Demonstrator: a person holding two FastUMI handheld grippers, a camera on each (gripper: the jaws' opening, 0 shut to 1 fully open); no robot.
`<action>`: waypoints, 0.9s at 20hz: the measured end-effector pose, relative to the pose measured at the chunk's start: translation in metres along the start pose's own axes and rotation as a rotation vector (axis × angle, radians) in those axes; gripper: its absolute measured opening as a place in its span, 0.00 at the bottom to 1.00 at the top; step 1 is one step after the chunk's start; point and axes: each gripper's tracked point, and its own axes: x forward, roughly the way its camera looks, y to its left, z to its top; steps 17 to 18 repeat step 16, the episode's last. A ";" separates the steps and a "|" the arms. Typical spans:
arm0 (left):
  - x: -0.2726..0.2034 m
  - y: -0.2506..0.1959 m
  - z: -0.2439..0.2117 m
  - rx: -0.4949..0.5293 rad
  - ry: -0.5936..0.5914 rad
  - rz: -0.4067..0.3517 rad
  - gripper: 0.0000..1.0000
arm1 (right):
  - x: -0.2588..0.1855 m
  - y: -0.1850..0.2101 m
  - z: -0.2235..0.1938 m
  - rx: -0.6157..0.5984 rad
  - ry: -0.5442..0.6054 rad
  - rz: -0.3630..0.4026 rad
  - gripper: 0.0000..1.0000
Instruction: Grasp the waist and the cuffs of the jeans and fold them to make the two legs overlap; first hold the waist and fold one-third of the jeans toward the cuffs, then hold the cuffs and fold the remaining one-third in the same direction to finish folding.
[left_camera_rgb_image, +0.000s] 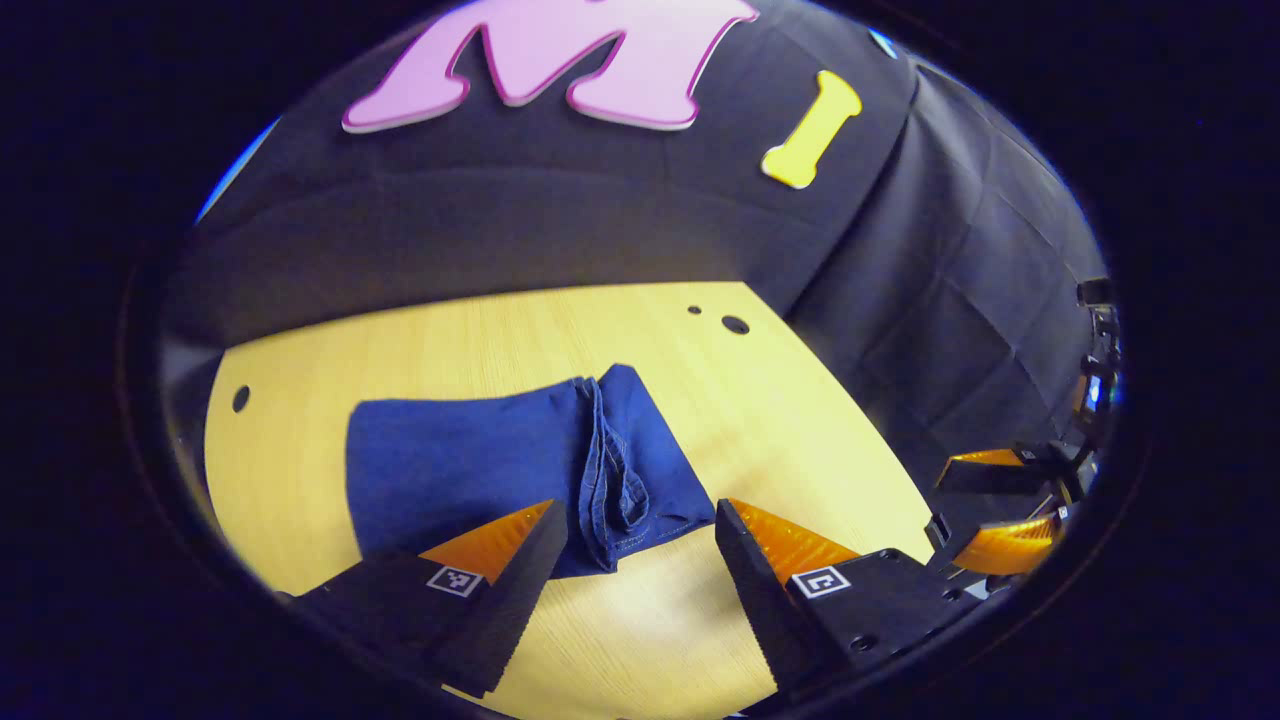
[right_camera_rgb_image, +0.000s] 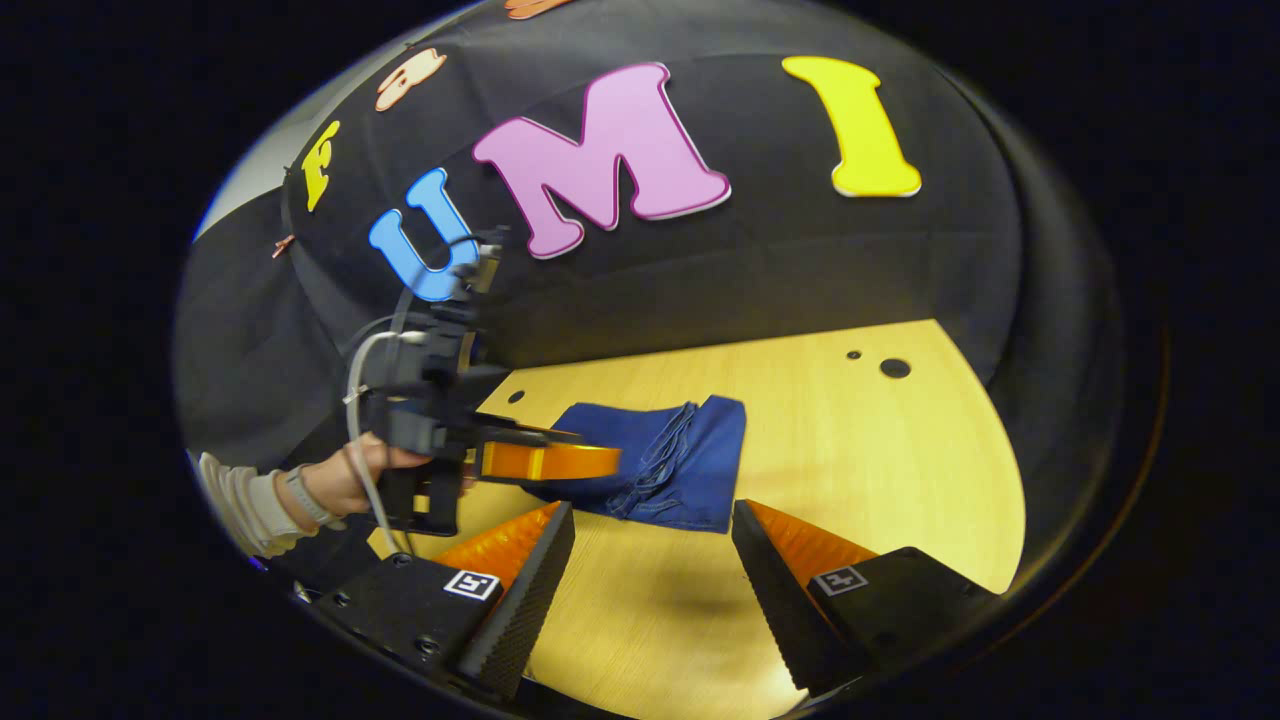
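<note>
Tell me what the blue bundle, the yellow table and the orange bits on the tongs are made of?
The jeans look like soft matte blue denim: stitched seams show at the folded edge. The table looks like smooth pale wood or wood-look laminate, with faint grain lines. The orange fingers look like ribbed, shiny plastic, perhaps rubbery.

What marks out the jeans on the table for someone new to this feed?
Find the pale wooden table before the black wall. Near its middle lies the jeans, a folded dark blue denim bundle. Bunched layered edges run across it, and it is the one cloth item on the wood.
</note>
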 end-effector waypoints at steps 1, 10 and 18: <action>-0.030 -0.009 0.003 0.025 -0.073 0.010 0.96 | -0.016 0.005 0.008 -0.019 -0.041 -0.029 0.97; -0.254 -0.066 -0.012 -0.027 -0.542 0.194 0.95 | -0.186 0.124 0.086 -0.355 -0.439 -0.168 0.97; -0.339 -0.084 -0.008 0.060 -0.691 0.303 0.95 | -0.245 0.179 0.093 -0.326 -0.585 -0.177 0.96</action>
